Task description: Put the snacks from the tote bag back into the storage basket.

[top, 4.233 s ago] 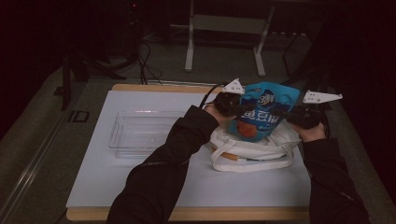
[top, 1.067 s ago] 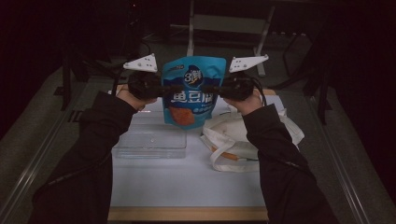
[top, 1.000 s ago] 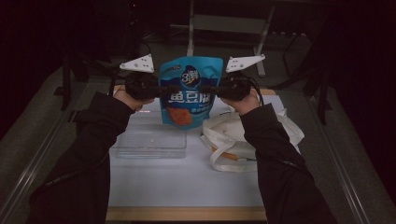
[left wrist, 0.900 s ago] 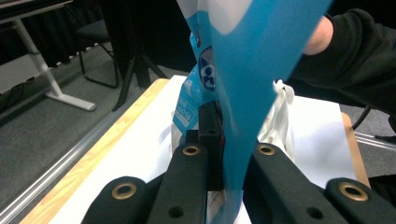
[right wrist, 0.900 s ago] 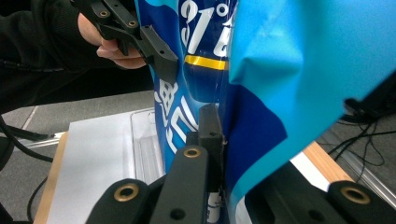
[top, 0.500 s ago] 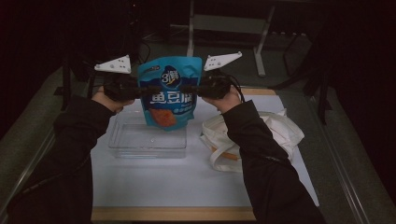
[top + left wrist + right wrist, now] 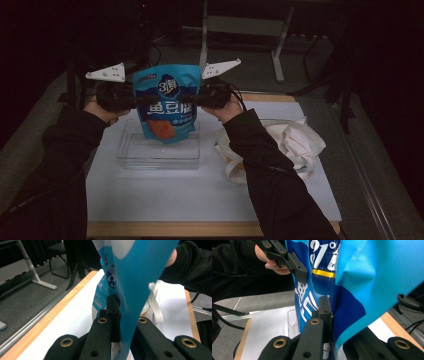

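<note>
While both tongs clamped it, glossy blue snack pouch (image 7: 166, 107) hung between left gripper (image 7: 134, 98) and right gripper (image 7: 192, 98), clear rectangular plastic tray (image 7: 159, 155) below, crumpled white cloth bag (image 7: 295, 145) beside right gripper.

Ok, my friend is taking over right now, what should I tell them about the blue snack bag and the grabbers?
Left gripper: shut on the blue snack bag, at its left edge.
Right gripper: shut on the bag's right edge.
The bag hangs upright in the air between them, above the clear tray on the white mat.
The white cloth bag lies on the mat to the right of the tray.
Done: the snack bag is lifted and held over the tray.
Left, probably: lower it into the tray, then open both grippers.
</note>
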